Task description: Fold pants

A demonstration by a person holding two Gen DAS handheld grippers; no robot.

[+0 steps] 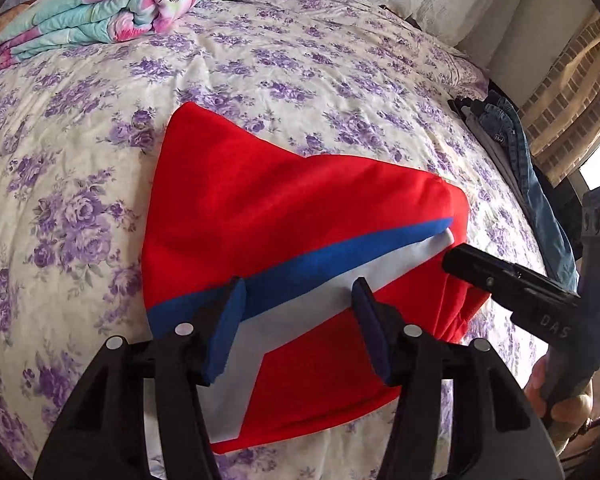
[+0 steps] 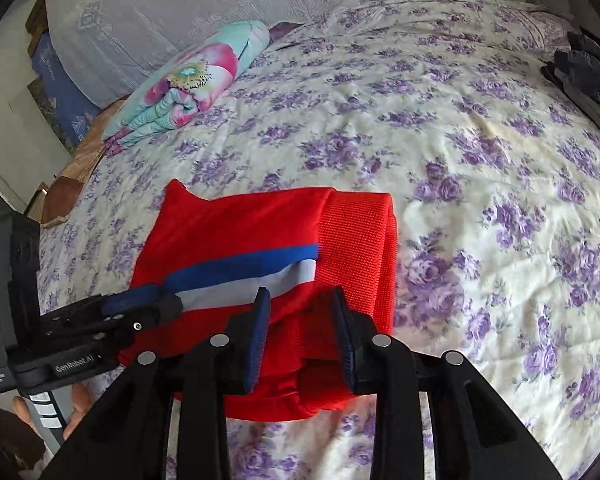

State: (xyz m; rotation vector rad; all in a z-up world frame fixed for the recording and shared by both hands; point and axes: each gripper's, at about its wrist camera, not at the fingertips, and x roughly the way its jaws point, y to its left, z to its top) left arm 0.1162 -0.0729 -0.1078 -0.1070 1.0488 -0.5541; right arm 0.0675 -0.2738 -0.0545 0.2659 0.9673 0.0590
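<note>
Red pants [image 1: 300,204] with a blue and white side stripe lie folded into a compact bundle on the bed; they also show in the right wrist view [image 2: 240,228]. My left gripper [image 1: 300,296] is open, its jaws spread just above the stripe near the bundle's near edge. My right gripper [image 2: 300,304] is open, its jaws either side of the ribbed cuff end [image 2: 356,248], apart from the cloth. The right gripper's fingers [image 1: 500,276] show at the bundle's right end in the left wrist view. The left gripper's fingers [image 2: 140,308] show at the bundle's left side.
The bed is covered by a cream sheet with purple flowers [image 1: 292,60]. A folded turquoise and pink floral quilt [image 1: 112,4] lies at the far left. A pile of jeans [image 1: 512,140] sits at the bed's right edge. Lace-covered pillows [image 2: 180,12] line the head.
</note>
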